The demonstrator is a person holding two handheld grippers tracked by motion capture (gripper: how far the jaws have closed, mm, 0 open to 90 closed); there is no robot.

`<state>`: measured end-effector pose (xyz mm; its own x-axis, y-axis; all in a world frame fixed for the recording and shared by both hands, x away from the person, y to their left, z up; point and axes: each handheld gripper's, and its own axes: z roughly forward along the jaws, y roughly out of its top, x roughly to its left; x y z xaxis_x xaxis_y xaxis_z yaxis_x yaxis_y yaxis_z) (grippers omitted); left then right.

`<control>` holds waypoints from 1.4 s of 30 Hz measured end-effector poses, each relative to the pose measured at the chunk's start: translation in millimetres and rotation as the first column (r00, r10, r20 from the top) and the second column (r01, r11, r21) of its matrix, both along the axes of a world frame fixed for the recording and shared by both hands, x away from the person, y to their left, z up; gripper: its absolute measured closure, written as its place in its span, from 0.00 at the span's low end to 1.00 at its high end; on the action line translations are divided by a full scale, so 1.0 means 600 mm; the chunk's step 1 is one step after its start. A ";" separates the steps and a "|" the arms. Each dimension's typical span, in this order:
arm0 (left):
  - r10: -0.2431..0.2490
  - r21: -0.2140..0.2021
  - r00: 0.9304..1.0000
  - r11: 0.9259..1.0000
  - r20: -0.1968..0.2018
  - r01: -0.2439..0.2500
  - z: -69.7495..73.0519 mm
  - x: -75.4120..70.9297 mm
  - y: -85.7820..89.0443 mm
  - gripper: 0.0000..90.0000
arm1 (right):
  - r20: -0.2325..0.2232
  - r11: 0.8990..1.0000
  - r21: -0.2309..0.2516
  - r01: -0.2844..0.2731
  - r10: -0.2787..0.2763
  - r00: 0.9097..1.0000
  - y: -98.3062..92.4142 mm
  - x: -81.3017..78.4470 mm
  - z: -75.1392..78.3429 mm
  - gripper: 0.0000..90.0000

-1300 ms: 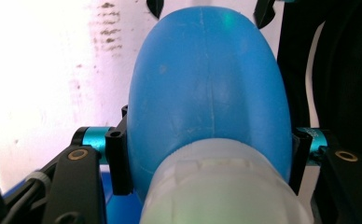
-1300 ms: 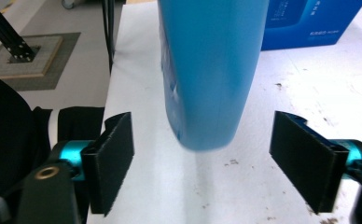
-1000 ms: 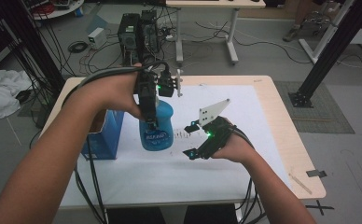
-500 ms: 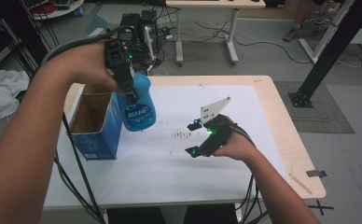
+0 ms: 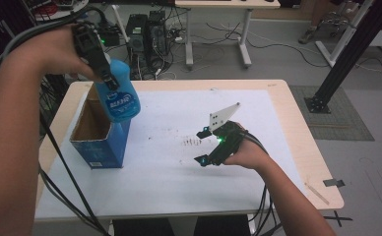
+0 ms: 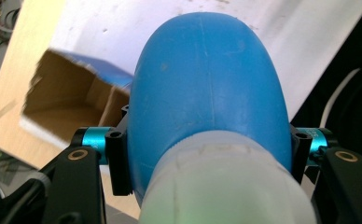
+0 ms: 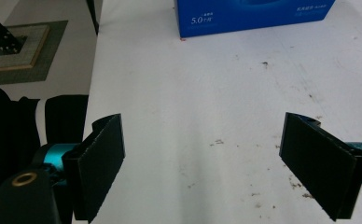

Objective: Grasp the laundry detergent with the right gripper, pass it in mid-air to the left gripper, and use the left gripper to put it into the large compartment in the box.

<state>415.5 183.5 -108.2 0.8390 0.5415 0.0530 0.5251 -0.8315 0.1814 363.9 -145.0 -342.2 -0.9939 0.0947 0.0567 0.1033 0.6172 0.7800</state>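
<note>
My left hand-held gripper (image 5: 111, 81) clamps the blue bottle (image 5: 120, 96) above the open box (image 5: 99, 140) at 9 o'clock. My right hand-held gripper (image 5: 202, 146) rests on the surface (image 5: 169, 172), jaws wide, holding nothing.

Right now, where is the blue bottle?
In the high view the blue bottle is at the left, held up in the air by the left gripper, just above the open cardboard box.

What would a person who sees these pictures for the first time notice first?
A blue bottle catches the eye first: the left gripper holds it in the air above an open blue cardboard box at the table's left edge. On the white table cover, the right gripper rests with its fingers wide apart and nothing between them.
</note>
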 end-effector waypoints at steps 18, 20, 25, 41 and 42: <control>0.151 0.072 0.988 0.986 0.007 -0.152 -0.011 -0.003 0.075 0.42 | -0.001 1.000 -0.018 -0.009 0.009 1.000 0.018 0.002 -0.008 0.15; 0.164 0.076 0.986 0.984 0.000 -0.164 -0.020 -0.002 0.078 0.42 | -0.001 1.000 -0.017 -0.007 0.007 1.000 0.018 0.001 -0.008 0.15; 0.191 0.081 0.981 0.979 -0.015 -0.189 -0.044 0.005 0.090 0.42 | 0.000 1.000 -0.021 -0.002 0.002 1.000 0.016 -0.001 -0.006 0.15; 0.184 0.082 0.981 0.981 -0.061 -0.178 -0.158 0.010 0.105 0.42 | 0.005 1.000 -0.024 -0.005 0.005 1.000 0.022 -0.004 -0.007 0.15; 0.180 0.084 0.981 0.981 -0.065 -0.175 -0.165 0.011 0.105 0.42 | 0.004 1.000 -0.024 -0.004 0.004 1.000 0.023 -0.005 -0.007 0.15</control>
